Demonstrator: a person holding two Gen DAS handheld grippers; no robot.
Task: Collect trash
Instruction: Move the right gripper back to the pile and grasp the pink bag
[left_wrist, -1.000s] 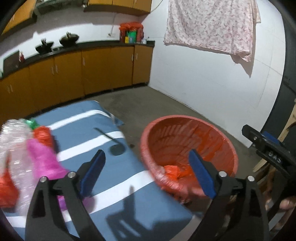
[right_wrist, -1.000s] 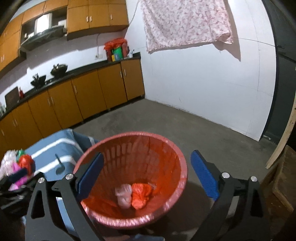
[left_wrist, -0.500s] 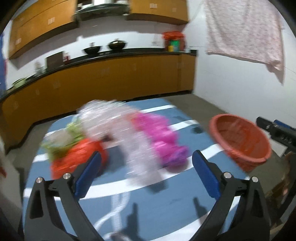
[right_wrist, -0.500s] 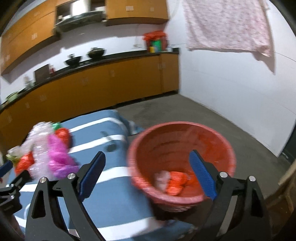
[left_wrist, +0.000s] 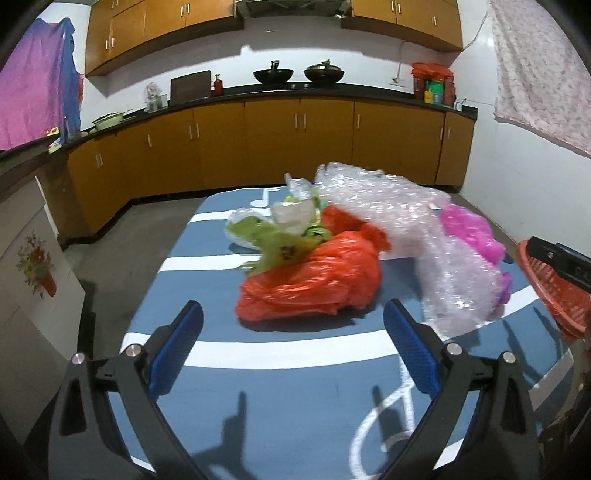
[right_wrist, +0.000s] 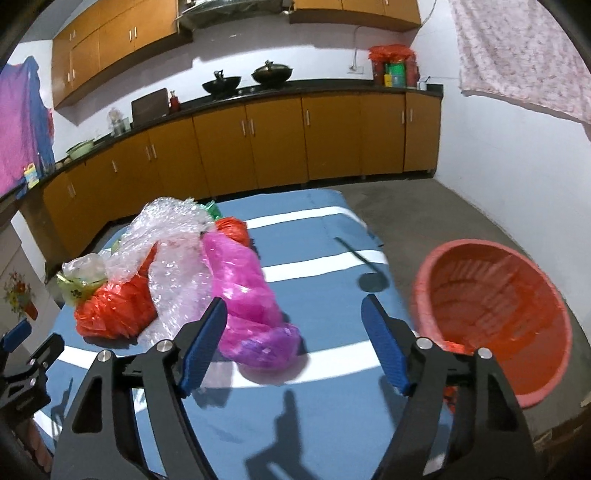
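A pile of trash lies on the blue, white-striped table (left_wrist: 258, 369): an orange bag (left_wrist: 314, 280), bubble wrap (left_wrist: 406, 218), a pink bag (left_wrist: 469, 232) and a green-and-clear wrapper (left_wrist: 273, 236). My left gripper (left_wrist: 292, 310) is open just short of the orange bag and holds nothing. My right gripper (right_wrist: 293, 304) hovers near the pink bag (right_wrist: 240, 288). Its jaws are closing, the bag's near end lies just beyond the left finger, and the pads touch nothing. The red basket (right_wrist: 491, 306) stands on the floor off the table's right edge.
Orange cabinets (left_wrist: 295, 147) under a dark counter with two woks run along the back and left walls. A patterned cloth (right_wrist: 517, 55) hangs on the right wall. Bare concrete floor (right_wrist: 461, 206) lies between table, basket and cabinets.
Both views have swung left, from the red basket to the trash pile on the table. The right jaws stand narrower than before.
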